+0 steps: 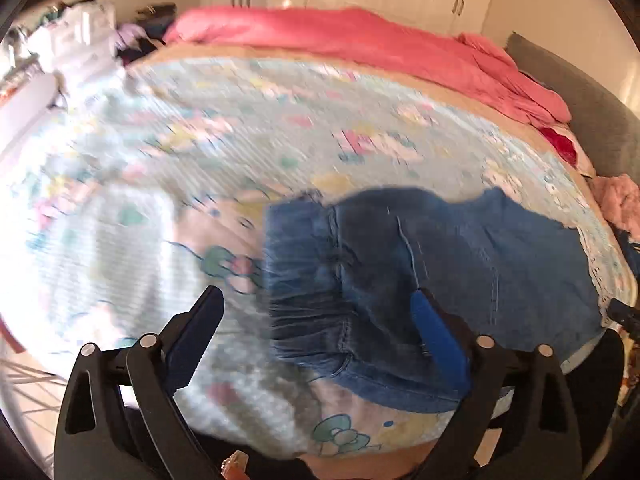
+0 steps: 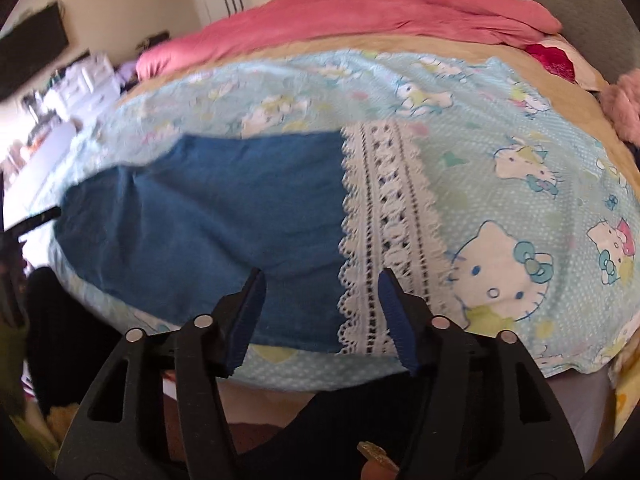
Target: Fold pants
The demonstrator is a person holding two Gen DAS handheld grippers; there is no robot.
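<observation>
A bed (image 2: 280,372) carries everything, covered by a light blue cartoon-cat sheet (image 2: 500,152) with a white lace band (image 2: 384,208) running across it. Blue denim pants (image 2: 208,216) lie flat on this sheet, one edge meeting the lace, the gathered waistband (image 1: 304,280) at the opposite end. A bunched pink blanket (image 1: 360,36) lies along the bed's far side, and a fluffy pink item (image 2: 624,108) sits near the grey headboard (image 1: 600,120).

The pants (image 2: 200,208) are matt blue denim, gathered at the waistband (image 1: 304,280) (blurred there). The bedsheet (image 2: 500,152) is printed matt cotton with a white lace band (image 2: 388,220). The fingers (image 2: 400,320) carry ribbed blue pads on black plastic.
</observation>
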